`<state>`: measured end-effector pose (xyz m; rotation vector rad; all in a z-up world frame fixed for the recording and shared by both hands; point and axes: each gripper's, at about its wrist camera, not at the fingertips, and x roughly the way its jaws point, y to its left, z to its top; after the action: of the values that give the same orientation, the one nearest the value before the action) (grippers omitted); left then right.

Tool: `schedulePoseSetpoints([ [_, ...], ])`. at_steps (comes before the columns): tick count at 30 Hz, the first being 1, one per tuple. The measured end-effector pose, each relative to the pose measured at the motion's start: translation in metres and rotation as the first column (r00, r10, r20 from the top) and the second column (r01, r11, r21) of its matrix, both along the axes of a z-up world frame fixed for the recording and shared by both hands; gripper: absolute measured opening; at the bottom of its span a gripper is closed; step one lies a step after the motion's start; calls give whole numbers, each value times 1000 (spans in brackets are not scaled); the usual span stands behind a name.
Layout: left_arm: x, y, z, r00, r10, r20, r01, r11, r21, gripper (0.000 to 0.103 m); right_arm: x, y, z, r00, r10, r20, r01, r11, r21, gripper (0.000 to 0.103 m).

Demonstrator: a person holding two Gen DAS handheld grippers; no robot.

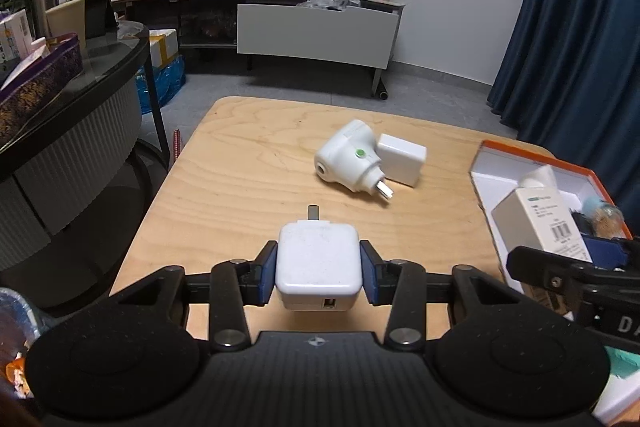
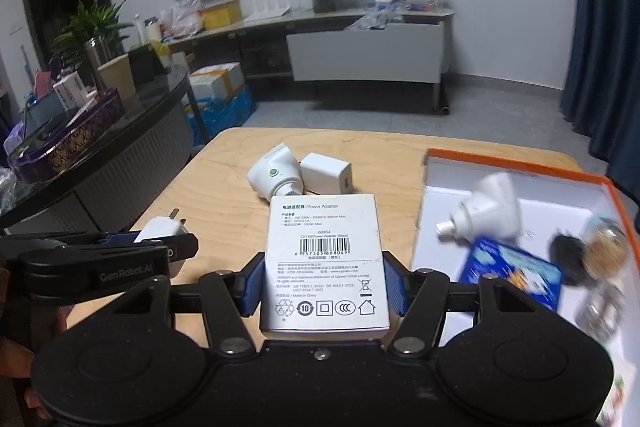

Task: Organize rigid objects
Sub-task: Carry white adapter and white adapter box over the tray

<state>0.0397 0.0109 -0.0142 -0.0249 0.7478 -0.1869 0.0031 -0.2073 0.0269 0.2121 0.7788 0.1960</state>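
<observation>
My left gripper (image 1: pixel 319 269) is shut on a white square USB charger (image 1: pixel 316 263), held above the near part of the wooden table (image 1: pixel 240 167); from the right wrist view the same charger (image 2: pixel 160 227) shows at the left. My right gripper (image 2: pixel 324 287) is shut on a white power adapter box (image 2: pixel 324 263) with printed label and barcode; it appears in the left wrist view as the box (image 1: pixel 540 223) over the tray. A white round plug adapter with a green button (image 1: pixel 348 159) (image 2: pixel 274 173) and a small white cube charger (image 1: pixel 402 159) (image 2: pixel 326 173) lie together mid-table.
An orange-rimmed white tray (image 2: pixel 520 167) (image 1: pixel 532 157) at the right holds a white cone-shaped adapter (image 2: pixel 488 211), a blue packet (image 2: pixel 512 275) and dark small items. A dark round table (image 1: pixel 80 79) stands left, a TV bench (image 1: pixel 316 31) behind, blue curtains (image 1: pixel 580 27) right.
</observation>
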Motion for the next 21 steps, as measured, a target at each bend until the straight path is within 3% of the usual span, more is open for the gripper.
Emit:
schedulePoseSetpoints([
  [11, -37, -4, 10, 1000, -16, 11, 16, 1000, 4, 42, -61, -7, 18, 998, -47, 38, 47, 999, -11, 71],
  [21, -57, -10, 14, 999, -33, 32, 33, 999, 1, 42, -93, -13, 19, 996, -71, 47, 71, 997, -10, 71],
])
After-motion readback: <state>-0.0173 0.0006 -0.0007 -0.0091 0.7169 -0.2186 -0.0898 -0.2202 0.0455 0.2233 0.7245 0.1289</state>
